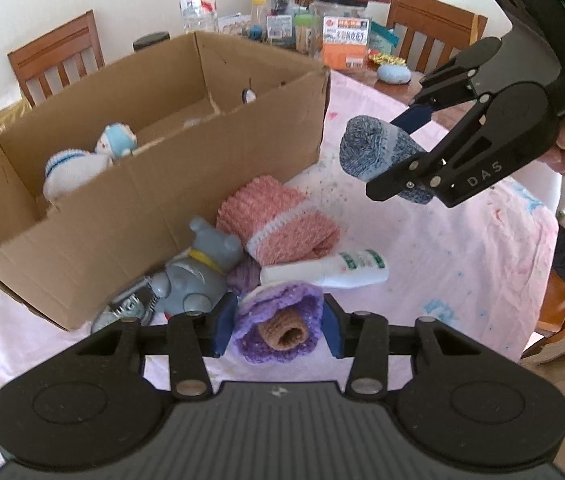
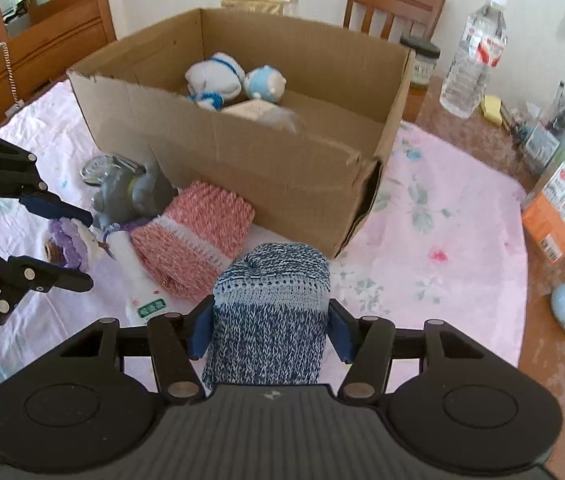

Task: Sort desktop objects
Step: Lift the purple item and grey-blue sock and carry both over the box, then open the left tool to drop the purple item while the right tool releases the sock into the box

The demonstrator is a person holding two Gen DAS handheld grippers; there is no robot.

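Observation:
My left gripper [image 1: 276,330] is shut on a purple knitted roll [image 1: 278,330] with a brown core, held just above the pink cloth. It also shows at the left of the right wrist view, where the left gripper [image 2: 76,248] grips the purple roll [image 2: 68,240]. My right gripper [image 2: 268,330] is shut on a blue-and-white knitted roll [image 2: 272,308], lifted off the table; in the left wrist view the right gripper [image 1: 398,156] carries the blue roll [image 1: 378,148] to the right of the cardboard box [image 1: 122,208]. A pink knitted roll [image 1: 278,220], a grey toy [image 1: 198,272] and a white tube [image 1: 330,270] lie by the box's front wall.
The open cardboard box [image 2: 282,168] holds a white-and-blue plush toy [image 2: 218,78] and a small white item. A water bottle [image 2: 476,52], a jar [image 2: 424,62], an orange packet [image 2: 562,208] and stationery crowd the table's far right. Wooden chairs [image 1: 58,56] stand behind.

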